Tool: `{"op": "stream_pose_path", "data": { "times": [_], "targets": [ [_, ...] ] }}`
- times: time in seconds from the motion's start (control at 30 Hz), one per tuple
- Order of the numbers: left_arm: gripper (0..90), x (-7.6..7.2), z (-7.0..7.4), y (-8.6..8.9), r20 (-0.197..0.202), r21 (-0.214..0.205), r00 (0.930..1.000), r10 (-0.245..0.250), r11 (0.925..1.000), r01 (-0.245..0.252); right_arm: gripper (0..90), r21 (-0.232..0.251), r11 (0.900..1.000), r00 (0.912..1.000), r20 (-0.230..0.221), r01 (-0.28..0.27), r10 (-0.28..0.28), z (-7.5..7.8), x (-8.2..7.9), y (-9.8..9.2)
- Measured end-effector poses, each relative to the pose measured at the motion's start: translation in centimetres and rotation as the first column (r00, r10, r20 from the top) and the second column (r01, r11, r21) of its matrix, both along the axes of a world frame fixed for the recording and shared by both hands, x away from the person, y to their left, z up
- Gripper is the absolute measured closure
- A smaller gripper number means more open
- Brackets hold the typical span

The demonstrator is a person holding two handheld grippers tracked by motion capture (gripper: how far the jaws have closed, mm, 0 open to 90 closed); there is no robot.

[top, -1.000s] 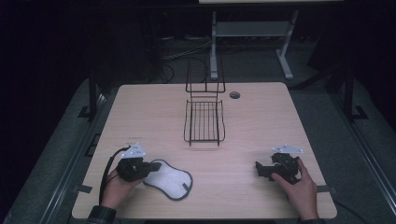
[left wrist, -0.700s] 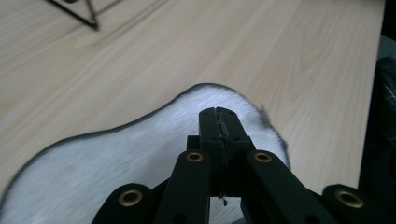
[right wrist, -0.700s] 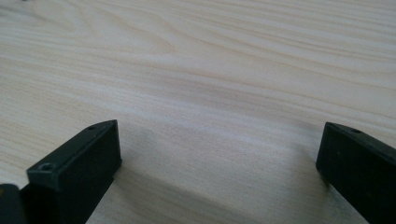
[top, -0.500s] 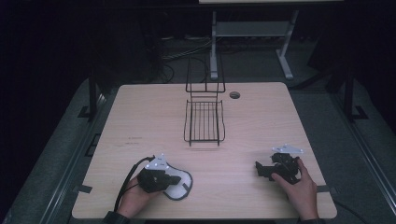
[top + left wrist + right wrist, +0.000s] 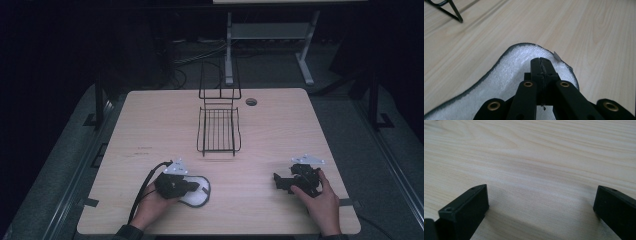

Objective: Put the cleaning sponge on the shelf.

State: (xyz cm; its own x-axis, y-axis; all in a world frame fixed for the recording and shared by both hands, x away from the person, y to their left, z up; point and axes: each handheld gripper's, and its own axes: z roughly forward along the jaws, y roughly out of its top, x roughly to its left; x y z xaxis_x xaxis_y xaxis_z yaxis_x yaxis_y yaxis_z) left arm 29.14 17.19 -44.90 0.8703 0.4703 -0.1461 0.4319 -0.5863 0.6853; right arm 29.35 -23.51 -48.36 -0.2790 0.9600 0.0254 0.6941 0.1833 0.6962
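Observation:
A white terry pad with a dark edge (image 5: 198, 198) lies flat on the wooden table (image 5: 150, 125) near its front left. My left gripper (image 5: 201, 187) rests over the pad, pointing right, its jaws pressed together. In the left gripper view the shut tips (image 5: 541, 61) sit above the pad (image 5: 504, 75) near its rounded end, and I cannot tell whether any cloth is pinched. My right gripper (image 5: 276, 181) sits at the front right, pointing left. Its jaws stand wide apart (image 5: 541, 192) over bare wood with nothing between them.
A black wire rack (image 5: 218, 131) with an upright back stands at the table's middle, toward the far side; its corner (image 5: 454, 12) shows in the left gripper view. A small round hole (image 5: 251, 102) lies near the far edge. A cable (image 5: 142, 187) trails from the left gripper.
My left hand has moved right and slightly down, bringing its gripper from beside the pad's left end to over the pad. The right hand has stayed still.

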Motion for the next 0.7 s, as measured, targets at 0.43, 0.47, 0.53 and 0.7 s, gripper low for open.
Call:
{"op": "stream_pose_path", "data": {
  "times": [0.43, 0.47, 0.53, 0.7],
  "targets": [
    [89.6, 2.3, 0.0, -1.5, 0.010, 0.007, 0.9998, 0.016, 0.9998, -0.016, 0.0, 0.000, 1.0000, 1.0000, 0.000, 0.000, 0.000, 0.0, 0.0, 0.0],
    [89.6, 2.5, 0.0, -1.6, 0.013, 0.010, 0.9998, 0.013, 0.9999, -0.013, 0.0, 0.000, 1.0000, 1.0000, 0.000, 0.000, 0.000, 0.0, 0.0, 0.0],
    [89.6, 2.9, -0.1, -1.8, 0.014, 0.007, 0.9998, 0.017, 0.9998, -0.017, 0.0, 0.000, 1.0000, 1.0000, 0.000, 0.000, 0.000, 0.0, 0.0, 0.0],
    [89.6, 3.9, -0.2, -2.1, 0.008, -0.008, 0.9993, 0.036, 0.9993, -0.035, 0.0, 0.000, 1.0000, 1.0000, 0.000, -0.001, 0.001, 0.0, 0.0, 0.0]
  ]
}}
